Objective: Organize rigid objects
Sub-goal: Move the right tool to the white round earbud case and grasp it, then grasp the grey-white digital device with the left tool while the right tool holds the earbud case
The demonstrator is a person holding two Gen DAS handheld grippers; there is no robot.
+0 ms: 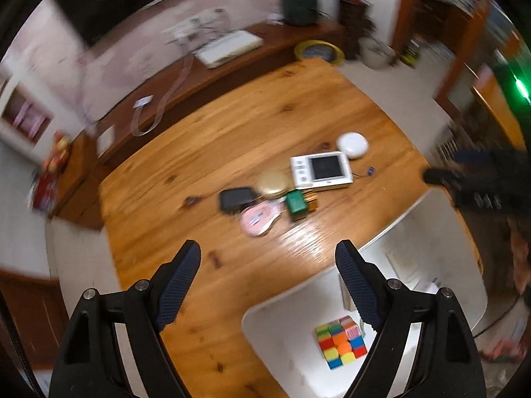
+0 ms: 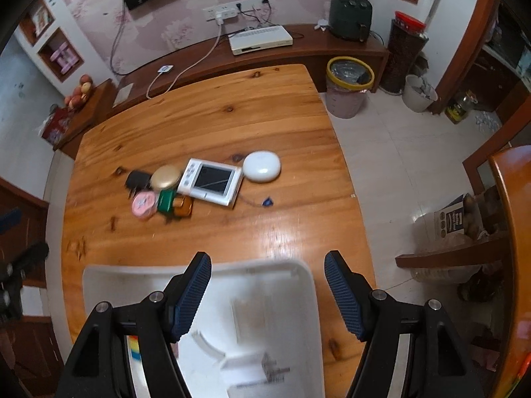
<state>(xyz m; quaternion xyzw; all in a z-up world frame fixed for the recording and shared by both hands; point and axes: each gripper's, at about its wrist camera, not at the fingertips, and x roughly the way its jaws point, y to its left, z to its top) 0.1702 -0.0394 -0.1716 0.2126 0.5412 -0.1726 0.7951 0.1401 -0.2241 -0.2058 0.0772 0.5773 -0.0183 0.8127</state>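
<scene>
A white bin (image 1: pixel 282 348) sits at the near edge of the wooden table (image 1: pixel 232 132); it also shows in the right wrist view (image 2: pixel 298 285). A colourful puzzle cube (image 1: pixel 341 341) lies in it. Mid-table lies a cluster: white screen device (image 1: pixel 322 169), white round case (image 1: pixel 352 145), gold round tin (image 1: pixel 272 183), black case (image 1: pixel 236 199), pink tin (image 1: pixel 259 219), green box (image 1: pixel 296 203). My left gripper (image 1: pixel 268 285) is open and empty above the table's near part. My right gripper (image 2: pixel 268 295) is open and empty above the bin.
A small blue object (image 2: pixel 267 201) with a thin wire lies right of the screen device. A sideboard (image 2: pixel 298 49) with a white box stands behind the table. A yellow-rimmed waste bin (image 2: pixel 348 86) stands on the tiled floor at the right.
</scene>
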